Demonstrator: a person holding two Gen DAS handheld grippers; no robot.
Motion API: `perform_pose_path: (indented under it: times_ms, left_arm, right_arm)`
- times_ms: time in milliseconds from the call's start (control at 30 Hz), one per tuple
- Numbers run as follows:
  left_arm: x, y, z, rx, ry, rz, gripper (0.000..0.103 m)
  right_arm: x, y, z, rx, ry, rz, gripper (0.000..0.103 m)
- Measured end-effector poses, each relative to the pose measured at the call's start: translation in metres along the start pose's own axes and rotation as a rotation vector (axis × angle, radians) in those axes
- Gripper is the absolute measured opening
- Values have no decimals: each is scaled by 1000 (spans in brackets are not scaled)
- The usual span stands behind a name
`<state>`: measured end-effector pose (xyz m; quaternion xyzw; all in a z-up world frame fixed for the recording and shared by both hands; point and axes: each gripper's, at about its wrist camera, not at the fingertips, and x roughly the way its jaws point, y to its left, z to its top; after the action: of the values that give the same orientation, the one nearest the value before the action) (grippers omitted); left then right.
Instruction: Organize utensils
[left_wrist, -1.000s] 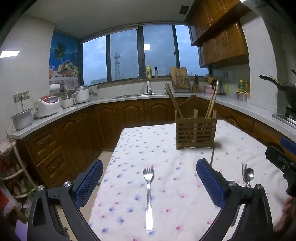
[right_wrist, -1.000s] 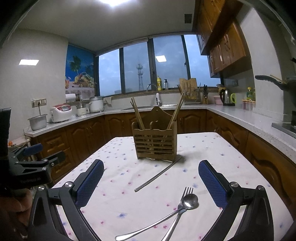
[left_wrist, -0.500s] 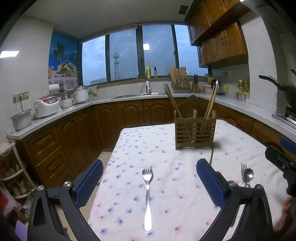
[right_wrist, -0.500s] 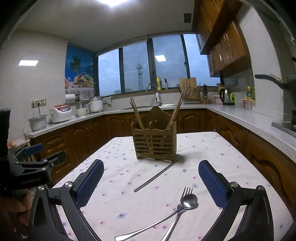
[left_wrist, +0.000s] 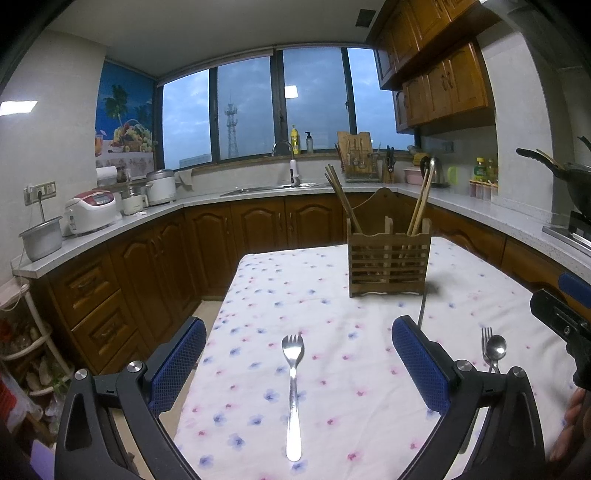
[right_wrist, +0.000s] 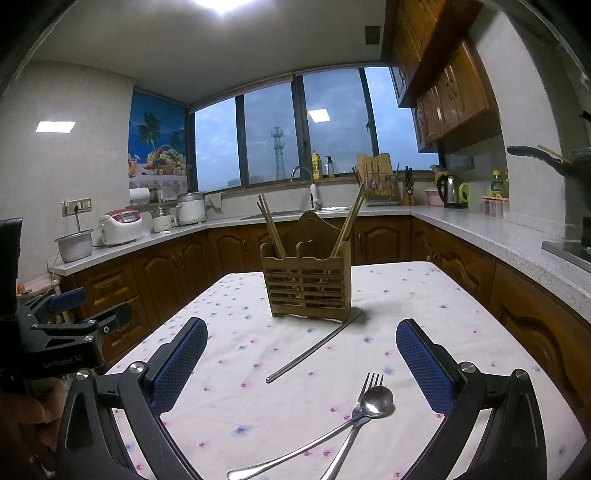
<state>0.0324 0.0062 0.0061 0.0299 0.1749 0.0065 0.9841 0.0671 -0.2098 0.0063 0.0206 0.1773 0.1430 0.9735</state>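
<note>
A steel fork (left_wrist: 293, 384) lies lengthwise on the flowered tablecloth (left_wrist: 332, 317), right between the fingers of my open left gripper (left_wrist: 297, 363). A wooden utensil holder (left_wrist: 388, 264) with chopsticks stands at the far end of the table. In the right wrist view, a spoon (right_wrist: 332, 432) lies crossed over a second fork (right_wrist: 356, 417) between the fingers of my open right gripper (right_wrist: 301, 363). A metal chopstick (right_wrist: 314, 347) lies on the cloth in front of the holder (right_wrist: 308, 284). Neither gripper holds anything.
Wooden cabinets and a grey countertop (left_wrist: 110, 229) wrap around the table, with rice cookers (left_wrist: 92, 216) on the left and a kettle (right_wrist: 448, 192) on the right. A wok (left_wrist: 569, 177) overhangs at far right. The table's left edge drops to the floor.
The left gripper has shifted slightly, so the fork now sits more centred between its fingers. The right gripper's view is almost unchanged.
</note>
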Motion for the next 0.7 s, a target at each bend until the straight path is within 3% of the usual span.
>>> perform_pose_path:
  times_ms: [700]
  left_arm:
    - [4, -2, -1, -3, 10, -8, 102]
  right_arm:
    - [1, -2, 1, 3, 0, -1, 103]
